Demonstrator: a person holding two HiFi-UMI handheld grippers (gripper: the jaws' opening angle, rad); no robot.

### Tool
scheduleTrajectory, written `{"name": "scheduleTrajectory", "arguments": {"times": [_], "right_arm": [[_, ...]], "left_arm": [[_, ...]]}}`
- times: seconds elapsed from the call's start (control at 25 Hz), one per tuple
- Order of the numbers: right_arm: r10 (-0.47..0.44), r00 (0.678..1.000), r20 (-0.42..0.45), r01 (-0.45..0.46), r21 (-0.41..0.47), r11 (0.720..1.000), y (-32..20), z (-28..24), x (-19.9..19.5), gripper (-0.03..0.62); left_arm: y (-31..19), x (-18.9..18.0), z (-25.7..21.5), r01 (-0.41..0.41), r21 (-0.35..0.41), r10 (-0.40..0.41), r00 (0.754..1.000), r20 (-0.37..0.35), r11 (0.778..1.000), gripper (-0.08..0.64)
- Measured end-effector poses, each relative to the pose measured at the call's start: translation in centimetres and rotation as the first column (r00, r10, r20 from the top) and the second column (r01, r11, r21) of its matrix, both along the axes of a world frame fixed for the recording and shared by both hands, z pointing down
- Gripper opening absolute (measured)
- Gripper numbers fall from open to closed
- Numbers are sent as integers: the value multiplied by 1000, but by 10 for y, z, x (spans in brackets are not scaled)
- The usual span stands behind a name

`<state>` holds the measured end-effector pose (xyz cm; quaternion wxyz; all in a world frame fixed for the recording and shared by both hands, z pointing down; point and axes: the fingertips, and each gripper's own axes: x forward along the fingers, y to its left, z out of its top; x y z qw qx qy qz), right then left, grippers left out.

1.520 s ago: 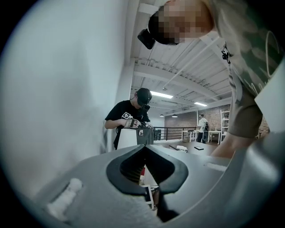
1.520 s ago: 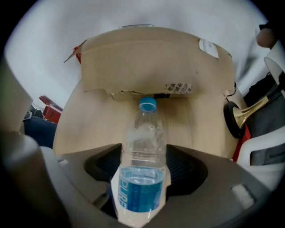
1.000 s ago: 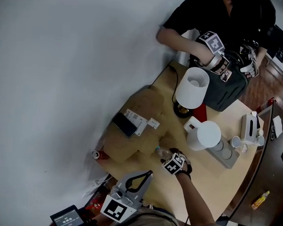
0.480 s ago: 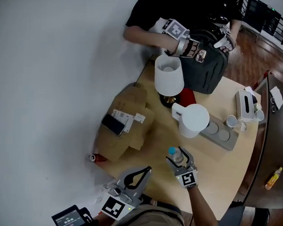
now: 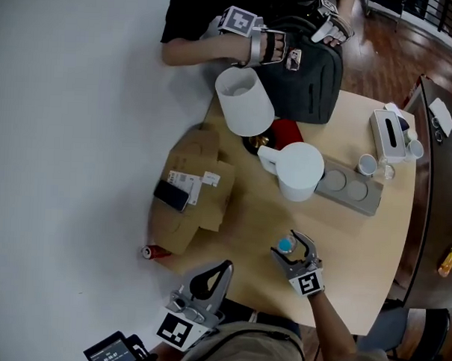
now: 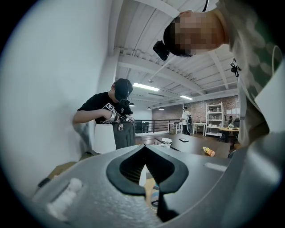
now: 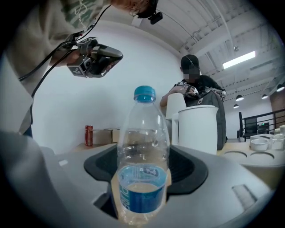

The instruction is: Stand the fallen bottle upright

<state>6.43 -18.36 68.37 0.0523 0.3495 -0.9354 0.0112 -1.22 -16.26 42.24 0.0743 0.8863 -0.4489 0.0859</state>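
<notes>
- Pale wooden table (image 5: 357, 249) beside a white wall; a brick wall and strip lights lie beyond.
- Clear plastic bottle (image 7: 142, 160) with a blue cap and a blue label, print unreadable, stands upright near the table's front edge.
- Right gripper (image 5: 292, 248) clasps its lower body.
- Left gripper (image 6: 143, 149) is pinched together, empty.

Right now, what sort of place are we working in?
Probably an open loft-style office or workshop: a brick wall, strip lights under a bare beamed ceiling, and long worktables.
</notes>
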Motion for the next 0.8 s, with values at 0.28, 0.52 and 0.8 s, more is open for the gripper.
{"name": "scheduleTrajectory", "arguments": {"times": [0.28,0.52,0.8], "right_arm": [[-4,998,-69,1,-36,999,6,3,3,322],[23,995,-94,-24,-19,1000,13,-10,7,328],[53,995,-86,-52,15,999,21,-32,17,331]], "left_arm": [[4,6,-3,-14,9,14,1000,-19,1000,5],[13,3,-7,-11,26,12,999,-43,1000,5],[25,-1,-14,-20,47,23,997,-69,999,5]]}}
